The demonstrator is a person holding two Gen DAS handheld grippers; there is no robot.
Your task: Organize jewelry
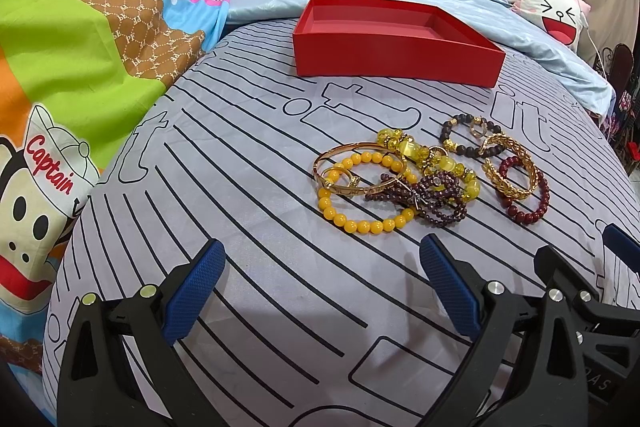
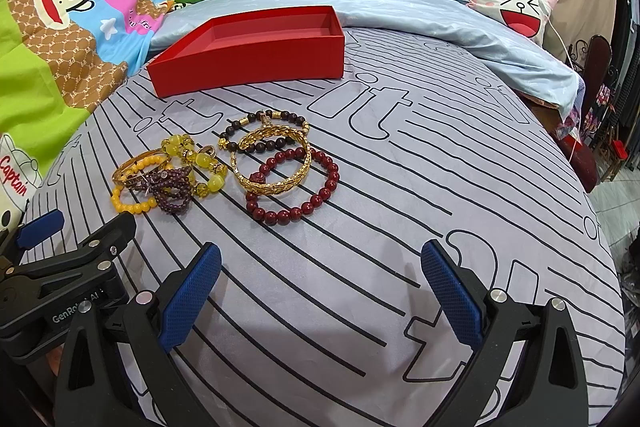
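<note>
Presently the bed (image 1: 280, 307), under a grey striped sheet, serves as the work surface. One red box (image 1: 396, 55) sits open and empty at its far side, apparently the intended receptacle. The left gripper (image 1: 320, 291) and right gripper (image 2: 320, 295) hover low over bare sheet short of the pile, both with jaws spread wide and holding nothing; nothing appears sorted yet.

Jewelry lies in a loose heap between box and grippers, well apart from the box:
- one amber bracelet (image 1: 362, 193), under a plain gold bangle (image 1: 352, 163);
- one purple strand (image 1: 432, 199), tangled with a yellow bracelet (image 1: 440, 163);
- one maroon bracelet (image 2: 296, 187), overlapped by a braided bangle (image 2: 272, 163);
- one dark bracelet (image 2: 260, 131).

Seven bracelets counted; small rings within the tangle cannot be counted reliably.
</note>
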